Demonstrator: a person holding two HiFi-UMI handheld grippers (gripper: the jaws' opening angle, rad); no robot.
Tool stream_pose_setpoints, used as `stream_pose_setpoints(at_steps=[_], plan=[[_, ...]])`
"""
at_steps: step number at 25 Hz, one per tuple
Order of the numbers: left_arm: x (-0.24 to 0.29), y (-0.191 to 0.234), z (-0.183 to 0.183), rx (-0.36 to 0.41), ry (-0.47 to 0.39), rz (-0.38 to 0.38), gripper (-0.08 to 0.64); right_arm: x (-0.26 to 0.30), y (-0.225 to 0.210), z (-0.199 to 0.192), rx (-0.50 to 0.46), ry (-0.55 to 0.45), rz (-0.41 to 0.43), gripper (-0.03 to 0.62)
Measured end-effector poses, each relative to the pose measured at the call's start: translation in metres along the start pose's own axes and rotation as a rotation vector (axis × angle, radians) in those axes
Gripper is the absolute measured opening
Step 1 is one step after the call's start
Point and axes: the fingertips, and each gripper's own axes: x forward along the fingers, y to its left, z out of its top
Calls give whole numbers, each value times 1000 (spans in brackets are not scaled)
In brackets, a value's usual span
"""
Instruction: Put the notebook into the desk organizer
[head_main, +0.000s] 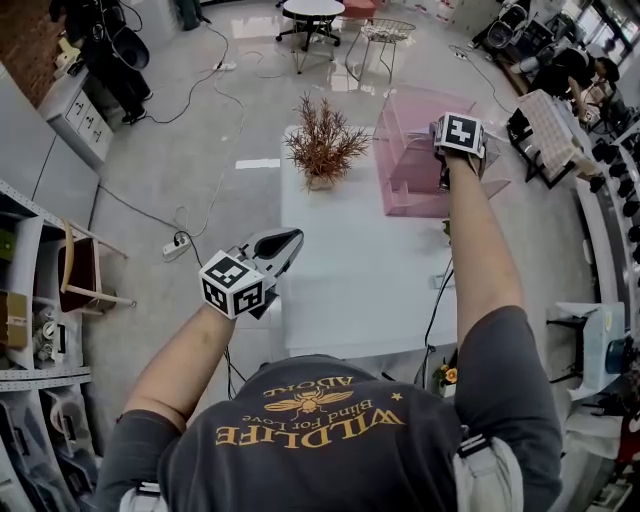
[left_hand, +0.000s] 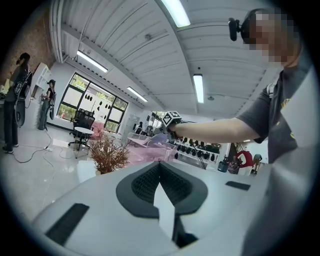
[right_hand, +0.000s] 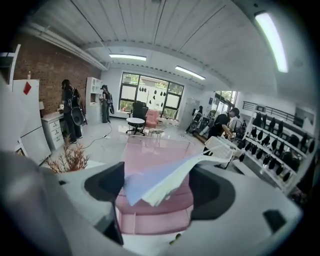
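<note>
A notebook (right_hand: 160, 182) with a pale blue cover and fanned white pages sits tilted between the jaws of my right gripper (right_hand: 159, 189), which is shut on it. That gripper (head_main: 455, 150) hovers over the pink see-through desk organizer (head_main: 410, 150) at the far right of the white table (head_main: 350, 280). In the right gripper view the organizer (right_hand: 150, 215) lies just beyond and below the notebook. In the head view the gripper's cube hides the notebook. My left gripper (head_main: 285, 243) hangs at the table's near left edge, its pads (left_hand: 142, 182) together and holding nothing.
A dried reddish plant (head_main: 323, 150) in a small pot stands on the table left of the organizer. Shelving (head_main: 30, 290) lines the left wall, and a power strip (head_main: 178, 243) with cables lies on the floor. People stand at the room's far side (right_hand: 67, 110).
</note>
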Motion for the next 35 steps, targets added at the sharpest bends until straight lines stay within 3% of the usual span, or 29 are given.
stream_pose_setpoints(at_steps=[4,7,11,13,15,19,23,28,29,31,35], plan=[[6,0,-5,-12,12,4,2,28,-2,23,3,33,25,390],[7,5,-12,-25,25,20,2,56,2,26,112,89,123,390],[8,9,-19,-49,35,32,2,75,-1,5,242,300,226,390],[8,9,-16,-52,27,26,2,73,-2,-1,199,399,221,394],[9,7,-14,-58,10,12,2,72,-2,-9,63,496,199,396],[9,5,-15,-98,-31,-20,2,69,-5,-28,-405,668,118,396],[2,9,-30,-125,-28,-26,2,62,-3,-23,-733,717,90,396],[-9,13,-43,-150,-25,-12,2,38,-17,-2,-1302,714,-103,396],[-11,15,-43,-152,-29,-9,2,31,-17,-1,-1355,701,-116,396],[-15,17,-40,-152,-39,-6,2,17,-11,-3,-1371,655,-92,396],[-19,16,-30,-128,-51,-10,2,-17,9,-6,-1268,466,3,396]])
